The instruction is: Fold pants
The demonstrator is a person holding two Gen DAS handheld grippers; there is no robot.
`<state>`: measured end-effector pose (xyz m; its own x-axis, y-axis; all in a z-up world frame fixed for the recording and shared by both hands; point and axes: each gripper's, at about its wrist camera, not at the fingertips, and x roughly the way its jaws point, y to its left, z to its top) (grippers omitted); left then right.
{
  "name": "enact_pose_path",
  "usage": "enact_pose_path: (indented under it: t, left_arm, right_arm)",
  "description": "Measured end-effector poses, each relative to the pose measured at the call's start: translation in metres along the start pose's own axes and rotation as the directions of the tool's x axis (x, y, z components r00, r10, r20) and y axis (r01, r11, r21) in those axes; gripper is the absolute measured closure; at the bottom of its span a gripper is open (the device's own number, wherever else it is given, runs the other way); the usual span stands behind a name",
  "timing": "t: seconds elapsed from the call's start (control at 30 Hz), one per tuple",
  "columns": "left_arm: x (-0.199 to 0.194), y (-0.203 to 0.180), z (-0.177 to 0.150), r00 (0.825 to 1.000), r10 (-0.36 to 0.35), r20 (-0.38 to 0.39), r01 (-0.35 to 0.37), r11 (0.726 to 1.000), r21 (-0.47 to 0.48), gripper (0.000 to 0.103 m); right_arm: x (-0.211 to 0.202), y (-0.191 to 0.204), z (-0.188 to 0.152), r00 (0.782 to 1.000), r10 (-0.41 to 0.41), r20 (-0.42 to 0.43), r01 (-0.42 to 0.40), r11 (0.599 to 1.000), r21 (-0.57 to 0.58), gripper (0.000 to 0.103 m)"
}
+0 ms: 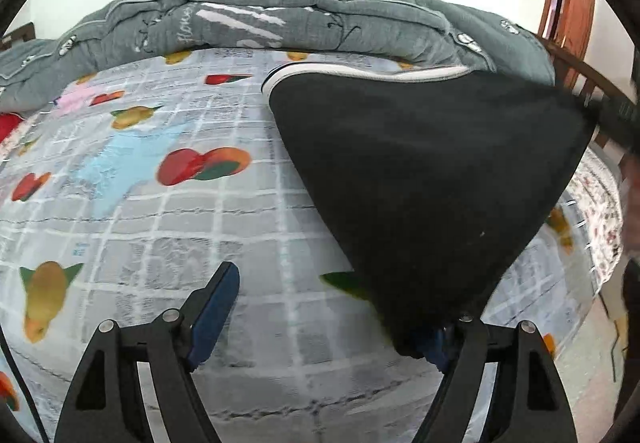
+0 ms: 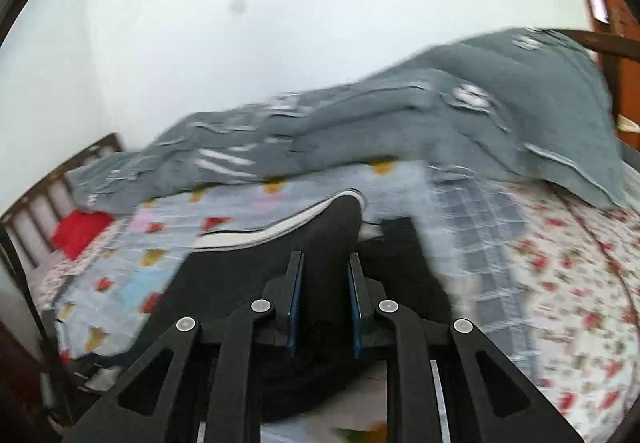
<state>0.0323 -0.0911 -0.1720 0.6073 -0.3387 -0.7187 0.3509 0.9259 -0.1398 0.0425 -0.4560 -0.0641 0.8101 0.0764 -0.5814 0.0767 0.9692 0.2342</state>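
Note:
The black pants with a white stripe along one edge hang stretched above the bed. In the left wrist view my left gripper stands wide open; the cloth drapes over its right finger and the left finger is bare. In the right wrist view my right gripper is narrowly closed with the black pants between its blue pads. The picture there is blurred by motion.
The bed carries a grey checked sheet with fruit prints. A rumpled grey quilt lies along the far side by the white wall. A floral sheet covers the right part. A wooden headboard and a red cloth are at left.

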Motion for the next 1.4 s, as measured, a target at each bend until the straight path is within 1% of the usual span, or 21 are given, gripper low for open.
enact_pose_path:
  t: [0.07, 0.13, 0.2, 0.37, 0.43, 0.5, 0.53, 0.57, 0.67, 0.77, 0.83, 0.93, 1.03, 1.07, 1.1, 1.13, 1.17, 1.23, 1.27, 1.33, 1.4]
  left_arm:
    - [0.004, -0.008, 0.000, 1.000, 0.000, -0.007, 0.000, 1.000, 0.015, 0.023]
    - [0.004, -0.012, -0.002, 1.000, 0.016, -0.002, -0.016, 1.000, 0.024, 0.023]
    - [0.004, -0.012, -0.001, 1.000, 0.018, -0.009, -0.017, 1.000, 0.026, 0.023]
    - [0.002, -0.009, -0.001, 1.000, 0.009, -0.022, -0.009, 1.000, 0.011, 0.023]
    - [0.002, -0.009, -0.001, 1.000, 0.013, -0.020, -0.013, 1.000, 0.008, 0.024]
    - [0.000, -0.009, -0.002, 1.000, 0.008, -0.018, -0.008, 1.000, 0.004, 0.025]
    - [-0.001, -0.008, -0.003, 1.000, 0.004, -0.015, -0.004, 1.000, 0.002, 0.025]
    - [-0.004, -0.006, -0.004, 1.000, -0.005, -0.013, 0.005, 1.000, 0.000, 0.027]
    - [-0.019, -0.002, -0.010, 0.997, -0.075, 0.004, 0.075, 0.997, -0.003, 0.027]
    - [-0.039, -0.002, -0.018, 0.992, -0.115, 0.049, 0.114, 0.993, 0.025, 0.027]
    - [-0.047, -0.001, -0.011, 0.988, -0.131, 0.076, 0.131, 0.991, 0.012, 0.027]
    - [-0.044, -0.004, 0.012, 0.984, -0.153, 0.094, 0.157, 0.987, -0.031, 0.027]
    - [-0.029, -0.014, 0.027, 0.987, -0.136, 0.084, 0.140, 0.990, -0.035, 0.027]
    - [-0.021, -0.019, 0.026, 0.990, -0.124, 0.066, 0.126, 0.992, -0.028, 0.027]
    - [-0.007, -0.024, 0.024, 0.995, -0.098, 0.021, 0.098, 0.995, -0.018, 0.027]
    - [0.005, -0.029, 0.019, 0.996, -0.084, -0.025, 0.083, 0.996, -0.010, 0.028]
    - [0.016, -0.033, 0.012, 0.995, -0.075, -0.060, 0.075, 0.997, -0.003, 0.028]
    - [0.017, -0.034, 0.003, 0.997, -0.075, -0.017, 0.075, 0.997, -0.005, 0.028]
    - [0.016, -0.032, 0.005, 0.996, -0.089, -0.021, 0.089, 0.996, -0.005, 0.028]
    - [0.013, -0.024, 0.013, 0.988, -0.150, -0.020, 0.149, 0.988, -0.047, 0.030]
    - [0.012, -0.015, 0.024, 0.983, -0.184, -0.005, 0.183, 0.980, -0.080, 0.031]
  right_arm:
    - [0.018, -0.025, -0.020, 0.997, -0.042, -0.071, 0.045, 0.998, 0.044, 0.084]
    - [0.028, -0.035, -0.037, 0.993, -0.065, -0.101, 0.069, 0.997, 0.043, 0.084]
    - [0.030, -0.037, -0.045, 0.994, -0.068, -0.091, 0.073, 0.996, 0.049, 0.083]
    - [0.027, -0.030, -0.040, 0.991, -0.092, -0.094, 0.098, 0.993, 0.059, 0.081]
    - [0.026, -0.025, -0.040, 0.987, -0.126, -0.103, 0.129, 0.991, 0.030, 0.077]
    - [0.023, -0.022, -0.039, 0.980, -0.168, -0.108, 0.169, 0.986, 0.004, 0.066]
    - [0.020, -0.023, -0.039, 0.978, -0.179, -0.105, 0.180, 0.984, -0.005, 0.065]
    - [0.017, -0.024, -0.038, 0.977, -0.188, -0.100, 0.188, 0.982, -0.012, 0.064]
    - [0.002, -0.024, -0.032, 0.967, -0.248, -0.058, 0.246, 0.968, -0.040, 0.062]
    - [-0.012, -0.022, -0.022, 0.958, -0.285, -0.020, 0.283, 0.956, -0.073, 0.062]
    - [-0.016, -0.020, -0.015, 0.962, -0.274, -0.010, 0.272, 0.959, -0.082, 0.062]
    - [-0.009, -0.011, -0.010, 0.971, -0.238, -0.011, 0.236, 0.966, -0.106, 0.062]
    - [0.005, -0.004, -0.019, 0.977, -0.209, -0.036, 0.201, 0.968, -0.152, 0.062]
    - [0.012, -0.004, -0.026, 0.975, -0.216, -0.052, 0.205, 0.964, -0.171, 0.062]
    - [0.022, -0.008, -0.035, 0.965, -0.250, -0.073, 0.233, 0.954, -0.189, 0.062]
    - [0.033, -0.015, -0.045, 0.957, -0.266, -0.113, 0.242, 0.952, -0.187, 0.061]
    - [0.040, -0.024, -0.054, 0.957, -0.245, -0.153, 0.221, 0.962, -0.158, 0.060]
    - [0.038, -0.033, -0.062, 0.963, -0.203, -0.175, 0.184, 0.976, -0.120, 0.060]
    - [0.035, -0.033, -0.061, 0.964, -0.198, -0.176, 0.178, 0.976, -0.127, 0.060]
    - [0.028, -0.033, -0.054, 0.967, -0.190, -0.171, 0.169, 0.977, -0.129, 0.059]
    - [0.018, -0.033, -0.039, 0.975, -0.181, -0.127, 0.166, 0.979, -0.118, 0.057]
